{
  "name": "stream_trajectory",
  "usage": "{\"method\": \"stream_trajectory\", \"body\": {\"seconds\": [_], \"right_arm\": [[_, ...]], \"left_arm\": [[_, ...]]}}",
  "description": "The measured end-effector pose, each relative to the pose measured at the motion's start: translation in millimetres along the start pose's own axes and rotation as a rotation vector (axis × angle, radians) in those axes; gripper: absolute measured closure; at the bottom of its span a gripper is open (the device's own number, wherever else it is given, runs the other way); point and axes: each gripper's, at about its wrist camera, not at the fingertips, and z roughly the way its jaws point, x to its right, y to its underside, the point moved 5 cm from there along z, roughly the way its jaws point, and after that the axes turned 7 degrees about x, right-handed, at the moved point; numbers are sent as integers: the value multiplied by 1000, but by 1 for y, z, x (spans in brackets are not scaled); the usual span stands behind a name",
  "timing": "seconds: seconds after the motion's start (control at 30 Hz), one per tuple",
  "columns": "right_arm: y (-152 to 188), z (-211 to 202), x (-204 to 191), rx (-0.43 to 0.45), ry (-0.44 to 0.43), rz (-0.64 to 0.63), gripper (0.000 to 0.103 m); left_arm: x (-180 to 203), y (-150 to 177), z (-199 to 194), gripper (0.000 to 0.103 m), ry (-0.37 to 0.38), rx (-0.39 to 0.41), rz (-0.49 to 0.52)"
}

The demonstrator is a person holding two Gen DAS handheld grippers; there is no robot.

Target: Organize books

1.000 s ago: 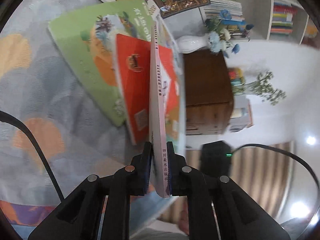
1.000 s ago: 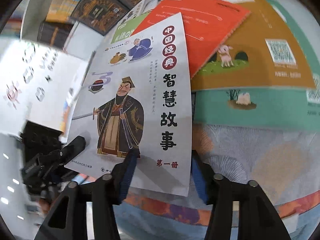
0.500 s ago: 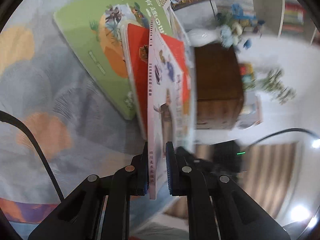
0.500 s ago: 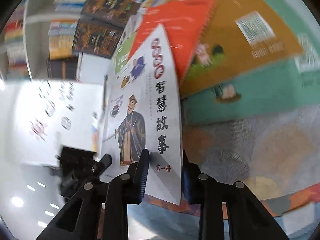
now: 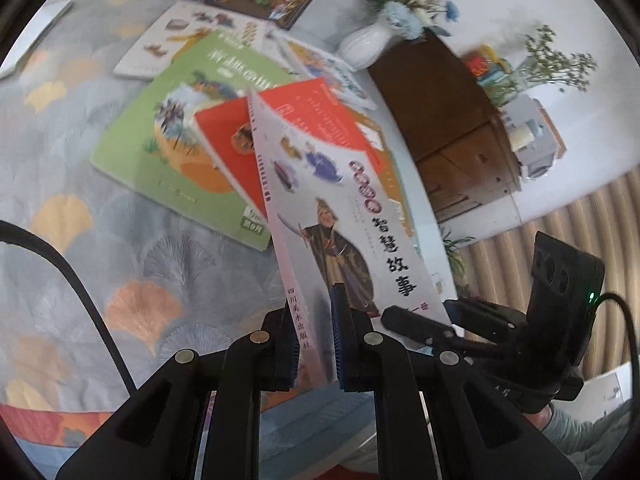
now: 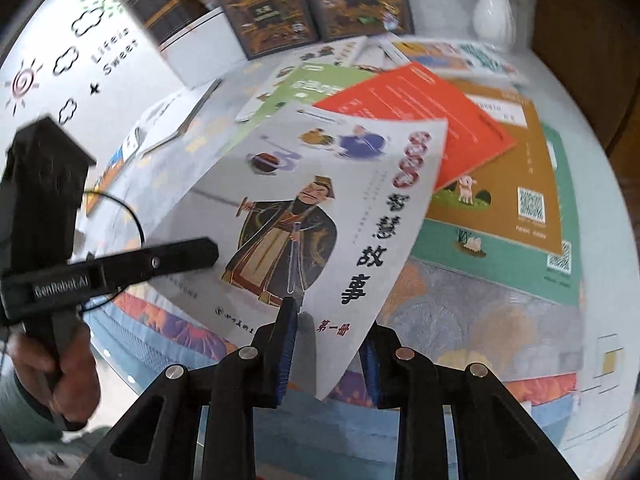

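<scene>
vase: white, w/ blue flowers (image 5: 370,42), stands at the table edge
cabinet: brown wood (image 5: 448,120), beside the vase
tablecloth: grey w/ orange leaf pattern (image 5: 132,264)
wall: white, w/ sun & cloud drawings (image 6: 60,64)
curtain: beige, striped (image 5: 568,224)

The white book (image 6: 320,216) with the robed swordsman has 智慧故事 in big black characters down the cover, 第一册 in red near the bottom corner, and its spine (image 5: 298,322) says 四川美术出版社. The left gripper's (image 6: 120,268) arm is stamped GenRobot.AI. The white wall panel (image 6: 80,52) reads "Life is" and "Sweet", cut off at the edge, and the green book (image 5: 160,168) has a tag that looks like 第9月.
</scene>
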Motion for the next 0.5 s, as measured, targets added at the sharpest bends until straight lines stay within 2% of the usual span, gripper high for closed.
{"method": "stream_trajectory", "body": {"seconds": [0.2,0.3,0.5], "right_arm": [[-4,-18,-24,34,20,-51,75],[-18,-22,-46,68,41,-101,75],[-55,-9,-104,127,37,-169,75]], "left_arm": [[-9,-18,-24,91,60,18,25],[-18,-28,-43,91,82,41,23],[-62,-56,-94,91,69,123,11]]}}
